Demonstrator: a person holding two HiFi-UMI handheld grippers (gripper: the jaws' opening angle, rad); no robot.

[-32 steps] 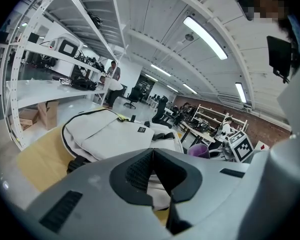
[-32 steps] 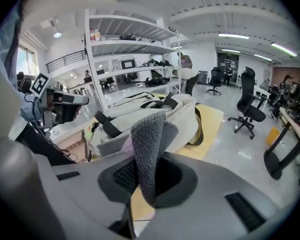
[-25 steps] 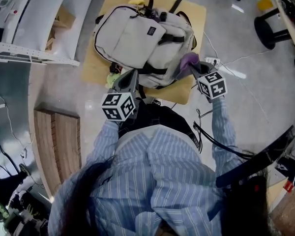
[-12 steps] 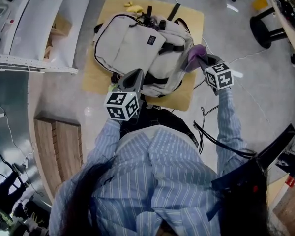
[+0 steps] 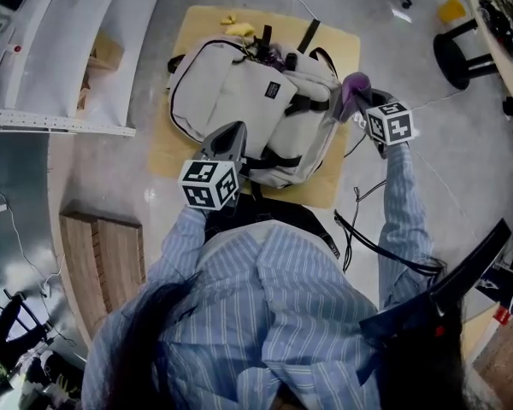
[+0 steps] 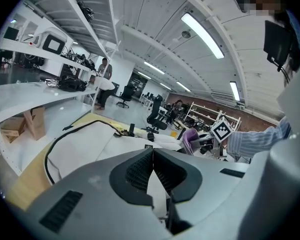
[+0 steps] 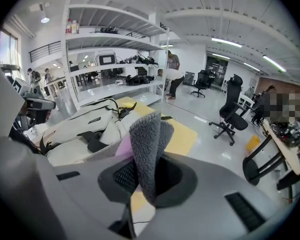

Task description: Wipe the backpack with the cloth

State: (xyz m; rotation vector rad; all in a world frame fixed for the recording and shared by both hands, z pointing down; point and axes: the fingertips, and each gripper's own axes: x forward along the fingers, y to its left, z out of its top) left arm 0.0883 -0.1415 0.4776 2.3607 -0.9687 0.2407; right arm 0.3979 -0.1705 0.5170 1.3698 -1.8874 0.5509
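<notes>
Right gripper pinched the purple-grey cloth against the beige backpack's right side. Left gripper, jaws pressed together, was over its near edge. Backpack lay on a tan board.

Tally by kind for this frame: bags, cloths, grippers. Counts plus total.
backpack: 1
cloth: 1
grippers: 2, the left gripper and the right gripper
total: 4
</notes>
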